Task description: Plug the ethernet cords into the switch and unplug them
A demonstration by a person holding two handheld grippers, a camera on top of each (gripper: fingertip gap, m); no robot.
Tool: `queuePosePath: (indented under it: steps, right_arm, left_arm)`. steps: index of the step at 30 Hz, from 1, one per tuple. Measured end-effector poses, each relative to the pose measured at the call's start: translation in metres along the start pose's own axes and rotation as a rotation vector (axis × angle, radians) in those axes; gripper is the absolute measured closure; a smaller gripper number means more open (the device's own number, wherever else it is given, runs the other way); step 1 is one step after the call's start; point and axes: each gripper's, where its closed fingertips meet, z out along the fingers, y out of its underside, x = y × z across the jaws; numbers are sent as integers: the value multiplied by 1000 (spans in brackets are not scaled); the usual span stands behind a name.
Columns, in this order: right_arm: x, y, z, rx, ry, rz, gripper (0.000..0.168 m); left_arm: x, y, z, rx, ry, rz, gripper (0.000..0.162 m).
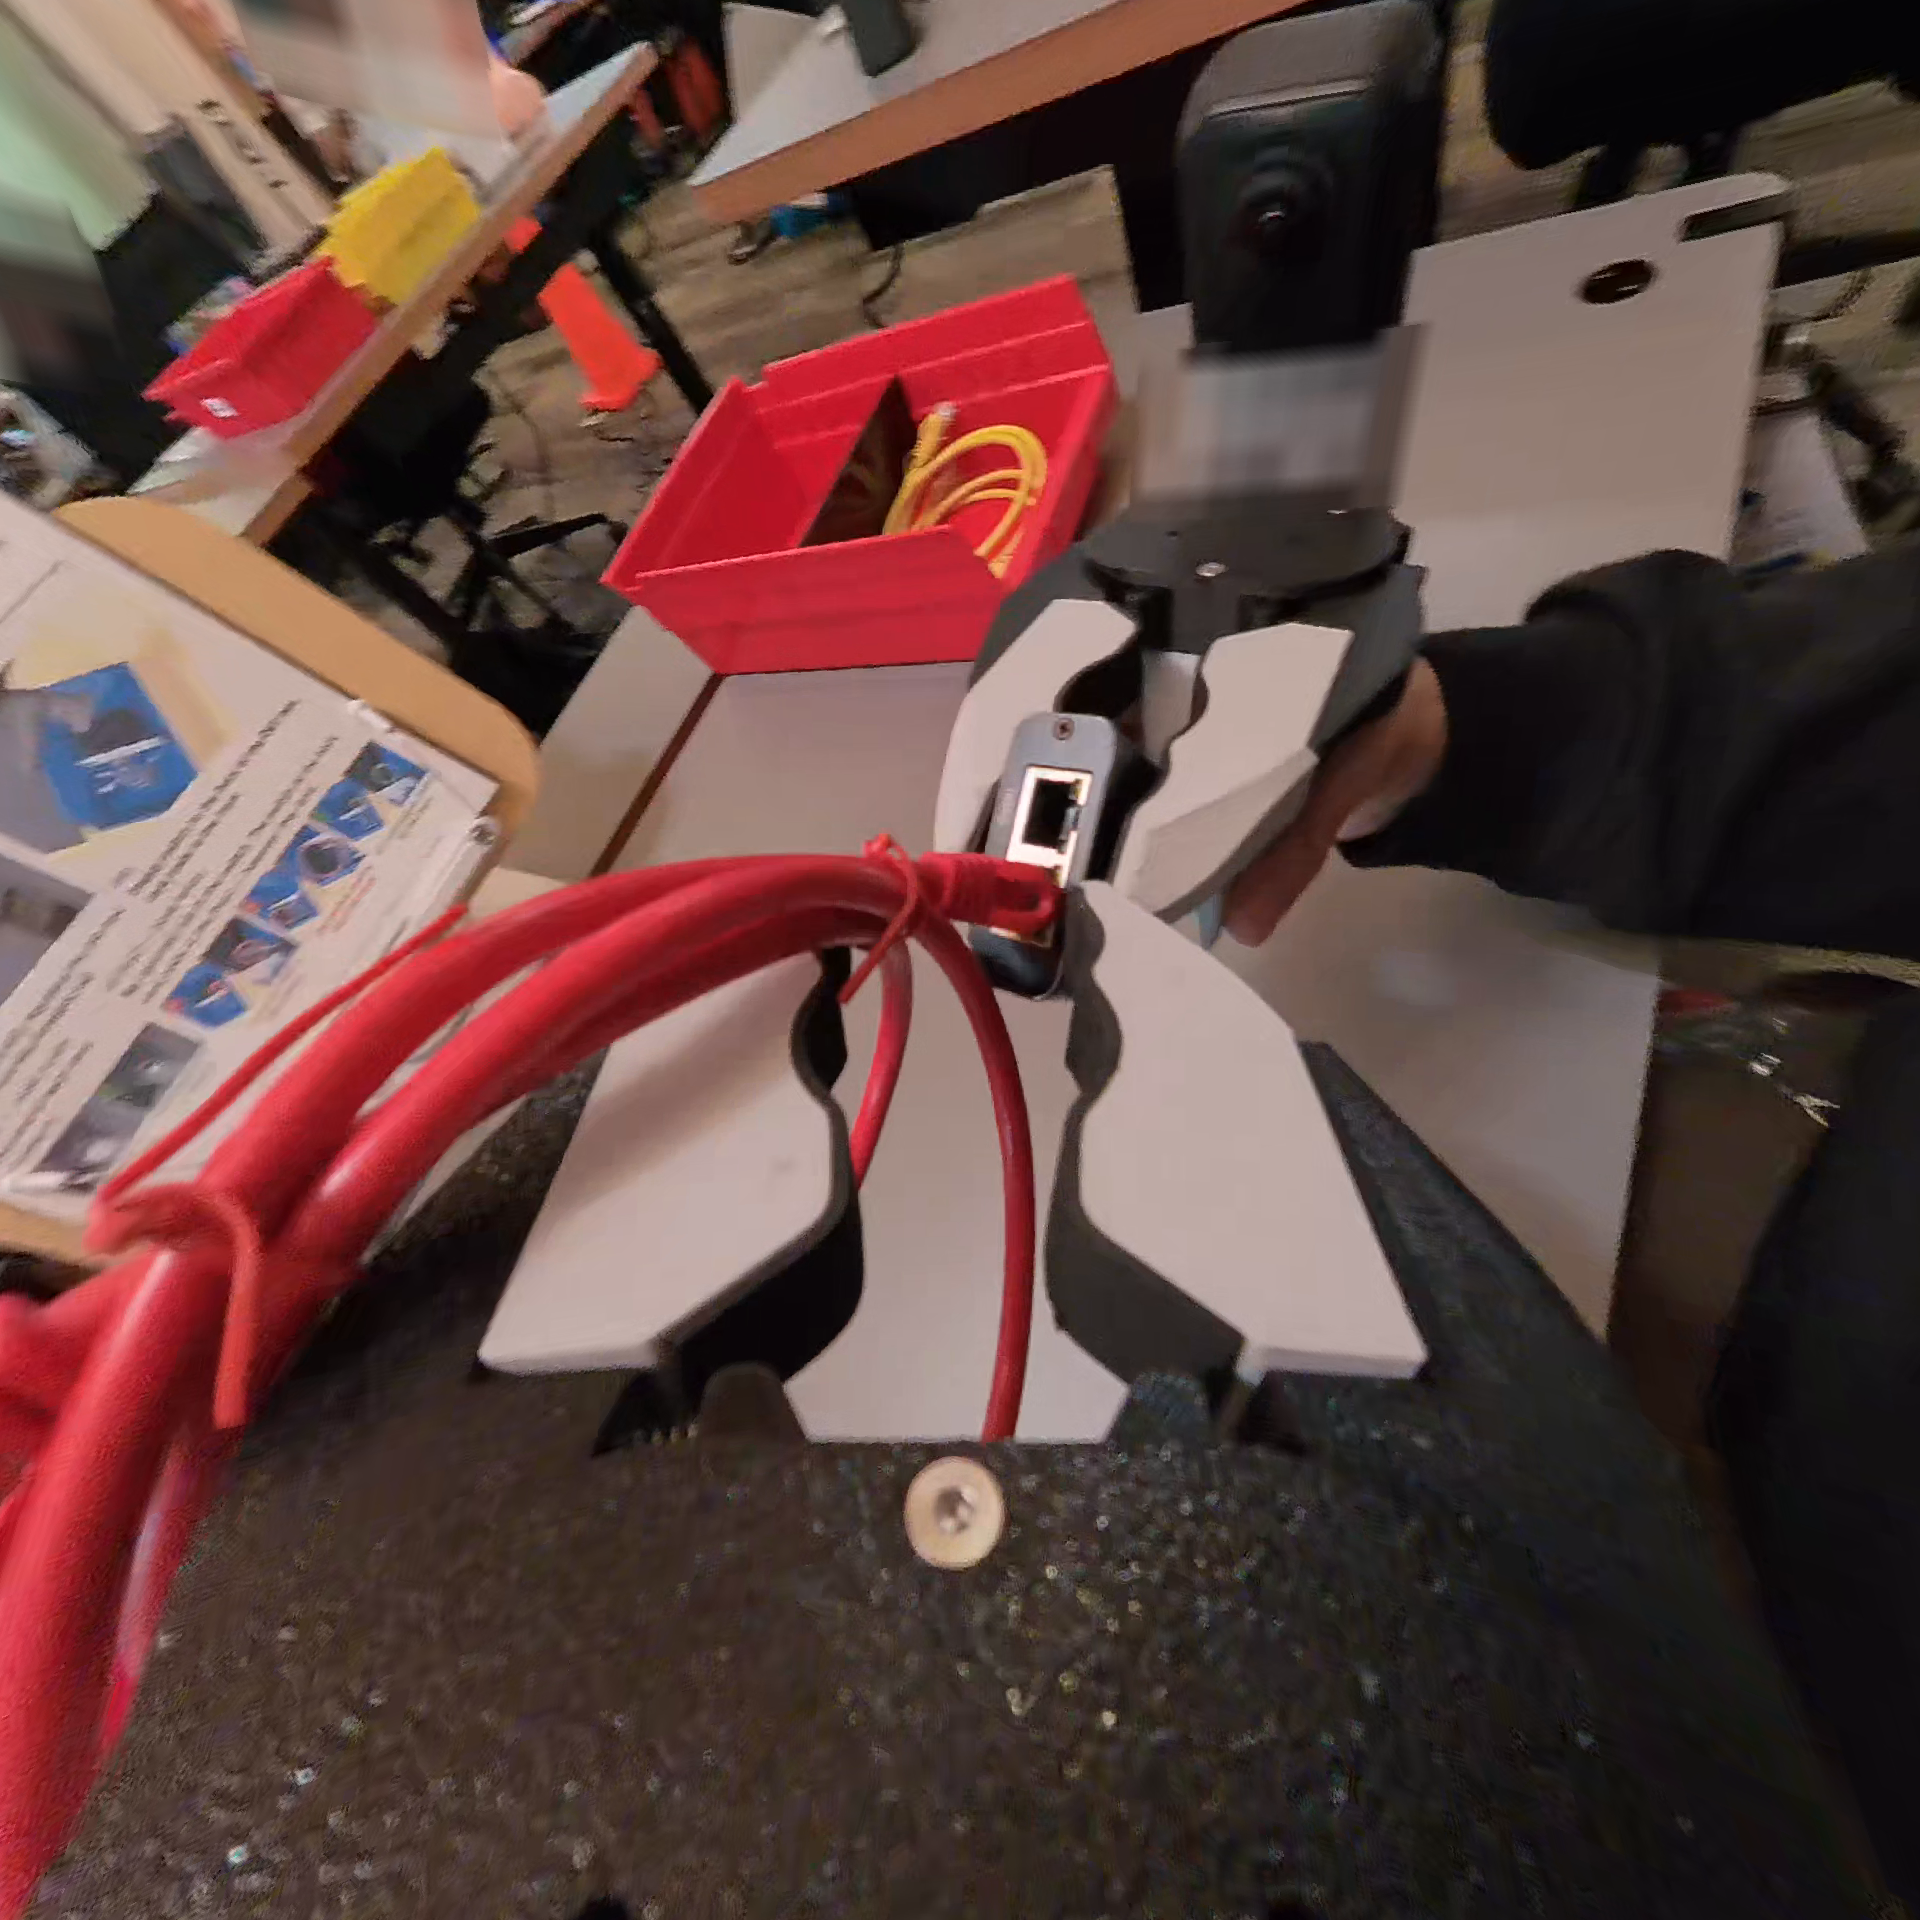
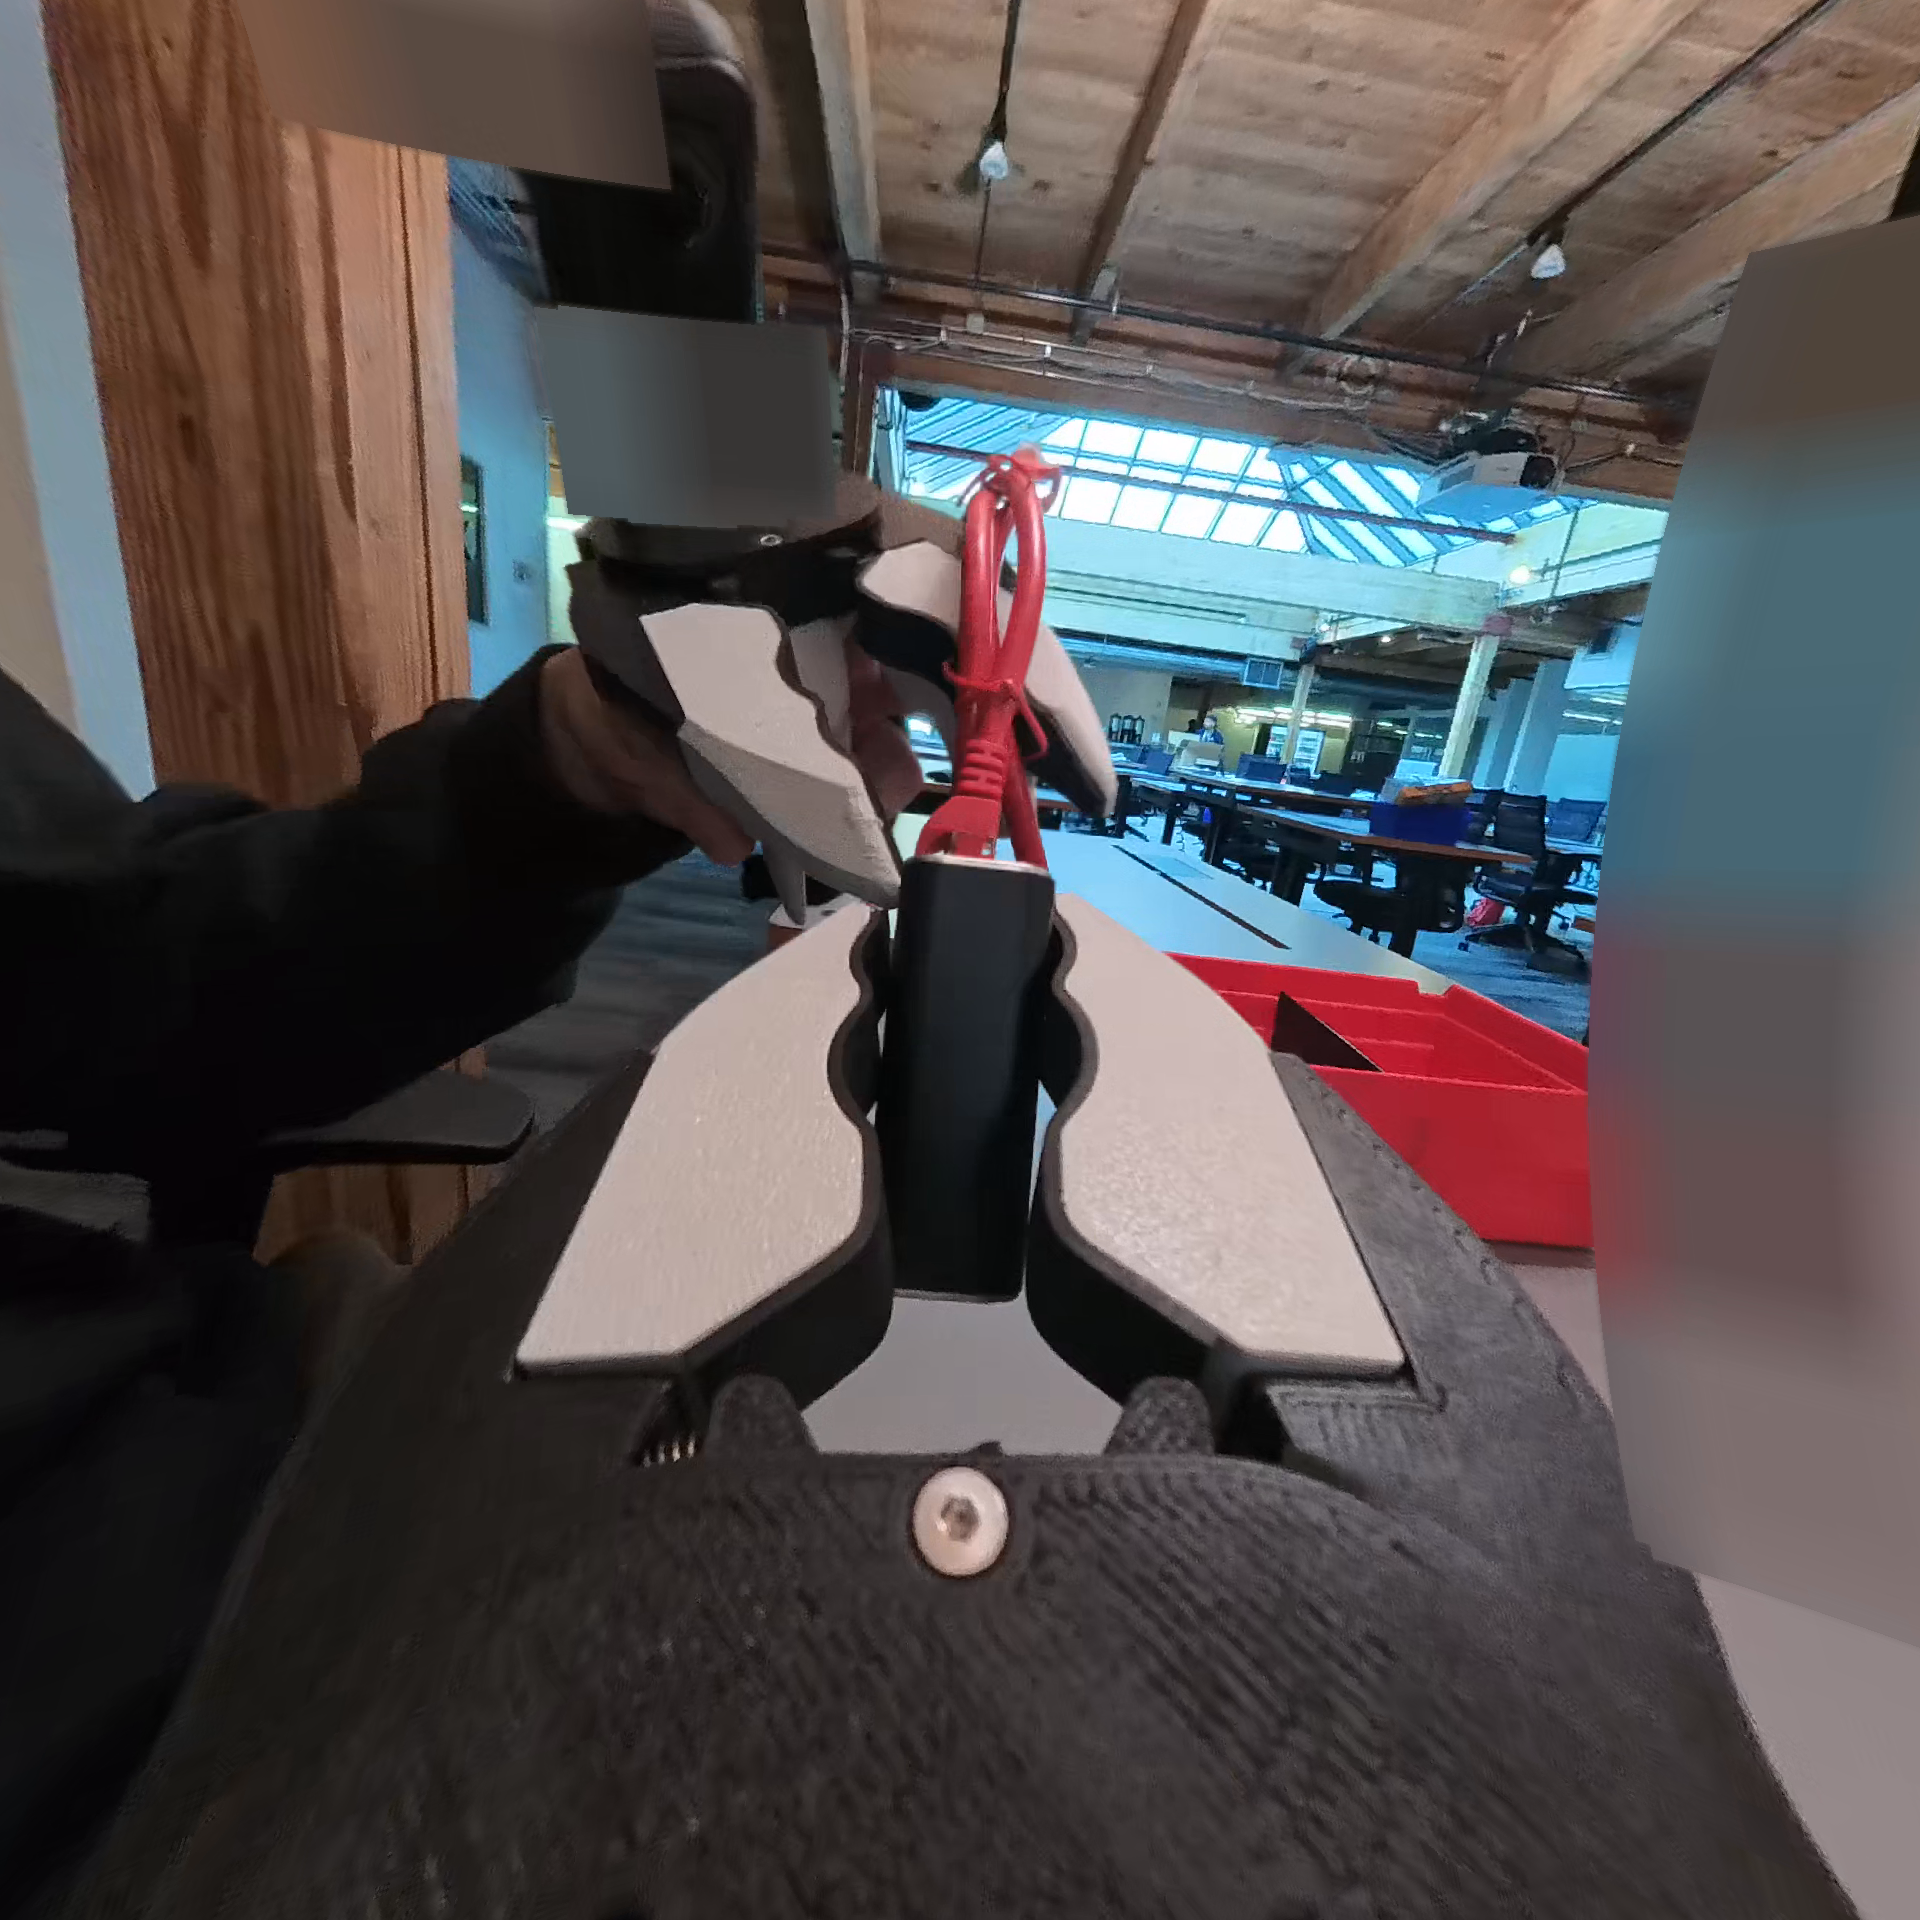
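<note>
Between the left gripper (image 1: 951, 982) fingers, spread apart, loops of the red ethernet cord (image 1: 582, 935) are seen, though no grip on them can be made out — the bundle runs off frame. Its plug (image 1: 987, 883) sits in the switch (image 2: 961, 1081) (a dark block), clamped by the right gripper (image 2: 961, 935). Beyond, a red bin (image 1: 873, 520) with yellow cords (image 1: 977, 483) rests on the white table (image 1: 1455, 1018); timber ceiling overhead.
</note>
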Motion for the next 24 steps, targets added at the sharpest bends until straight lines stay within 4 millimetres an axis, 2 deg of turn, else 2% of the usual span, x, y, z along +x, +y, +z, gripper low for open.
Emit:
queuePosePath:
  steps: [12, 24]
  right_arm:
    - [-10, -1, 6, -27, -33, -20, 141]
    - [-6, 6, 3, -112, -8, -45, 141]
  left_arm:
    - [12, 3, -7, -16, 293, -2, 138]
    - [12, 5, -2, -72, 304, 103, 139]
